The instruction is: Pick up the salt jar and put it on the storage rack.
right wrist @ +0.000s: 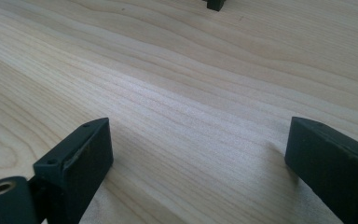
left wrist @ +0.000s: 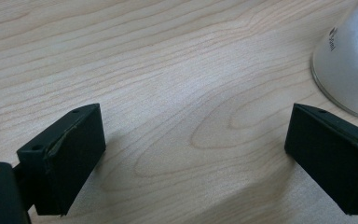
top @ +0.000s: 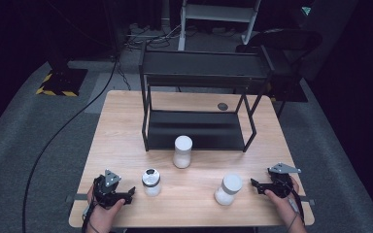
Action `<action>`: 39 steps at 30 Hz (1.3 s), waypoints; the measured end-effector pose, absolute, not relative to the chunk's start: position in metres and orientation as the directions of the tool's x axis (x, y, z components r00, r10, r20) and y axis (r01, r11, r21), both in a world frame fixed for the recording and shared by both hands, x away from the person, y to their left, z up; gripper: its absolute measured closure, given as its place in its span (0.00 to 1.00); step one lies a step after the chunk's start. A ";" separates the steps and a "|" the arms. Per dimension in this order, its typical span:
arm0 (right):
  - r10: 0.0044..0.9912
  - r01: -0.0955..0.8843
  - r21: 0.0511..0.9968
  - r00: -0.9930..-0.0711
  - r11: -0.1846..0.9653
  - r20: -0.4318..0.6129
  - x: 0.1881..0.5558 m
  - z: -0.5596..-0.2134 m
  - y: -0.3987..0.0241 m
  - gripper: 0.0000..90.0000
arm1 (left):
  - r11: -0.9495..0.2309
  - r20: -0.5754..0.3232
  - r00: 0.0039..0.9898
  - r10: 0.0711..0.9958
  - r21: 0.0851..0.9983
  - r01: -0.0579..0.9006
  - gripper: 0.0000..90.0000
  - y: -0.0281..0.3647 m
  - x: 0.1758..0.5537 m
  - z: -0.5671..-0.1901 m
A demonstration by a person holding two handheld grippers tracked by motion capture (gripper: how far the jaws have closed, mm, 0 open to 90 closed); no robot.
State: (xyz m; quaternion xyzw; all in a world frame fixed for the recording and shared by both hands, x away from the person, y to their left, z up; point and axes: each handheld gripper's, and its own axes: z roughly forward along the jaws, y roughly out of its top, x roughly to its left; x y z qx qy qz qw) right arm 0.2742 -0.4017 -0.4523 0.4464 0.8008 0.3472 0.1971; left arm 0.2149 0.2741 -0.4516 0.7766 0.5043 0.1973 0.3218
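Note:
Three white containers stand on the wooden table [top: 126, 126]. A tall capped bottle [top: 182, 151] is in the middle, just in front of the black shelf rack [top: 199, 77]. A short jar [top: 151, 182] with a dark top stands near the front left. A capped bottle [top: 228, 189] stands near the front right. My left gripper [top: 128, 193] rests low at the front left, open, with bare wood between its jaws; the short jar [left wrist: 349, 60] is just beyond its right jaw. My right gripper [top: 255, 185] sits at the front right, open over bare table [right wrist: 191, 93].
The black two-level rack fills the back half of the table, its lower shelf [top: 194, 128] bare. A small dark disc [top: 222, 106] lies on the table behind it. A black cable [top: 58, 131] runs over the grey floor at the left. A rack foot [right wrist: 215, 4] shows far off.

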 end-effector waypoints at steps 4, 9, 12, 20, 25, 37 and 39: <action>0.852 0.578 0.732 -0.524 0.360 -0.006 0.274 -0.452 -0.402 0.08 | -0.285 -0.019 0.415 0.910 0.699 0.656 0.06 0.274 0.215 -0.452; 0.852 0.578 0.732 -0.524 0.361 -0.006 0.274 -0.452 -0.402 0.08 | -0.288 -0.019 0.419 0.908 0.698 0.655 0.06 0.274 0.215 -0.451; 0.852 0.578 0.732 -0.524 0.360 -0.006 0.274 -0.452 -0.402 0.08 | -0.288 -0.020 0.421 0.907 0.699 0.655 0.06 0.275 0.215 -0.451; 0.852 0.578 0.732 -0.524 0.360 -0.006 0.274 -0.452 -0.402 0.08 | -0.274 -0.045 0.441 0.896 0.727 0.630 0.08 0.281 0.214 -0.449; 0.852 0.578 0.732 -0.524 0.360 -0.006 0.274 -0.452 -0.402 0.08 | -0.261 -0.042 0.448 0.893 0.762 0.593 0.08 0.281 0.205 -0.445; 0.851 0.578 0.732 -0.526 0.361 -0.004 0.273 -0.452 -0.402 0.08 | -0.209 -0.043 0.468 0.883 0.856 0.474 0.08 0.283 0.182 -0.436; 0.851 0.578 0.732 -0.526 0.361 -0.004 0.273 -0.452 -0.402 0.08 | -0.200 -0.041 0.470 0.882 0.869 0.452 0.08 0.284 0.178 -0.435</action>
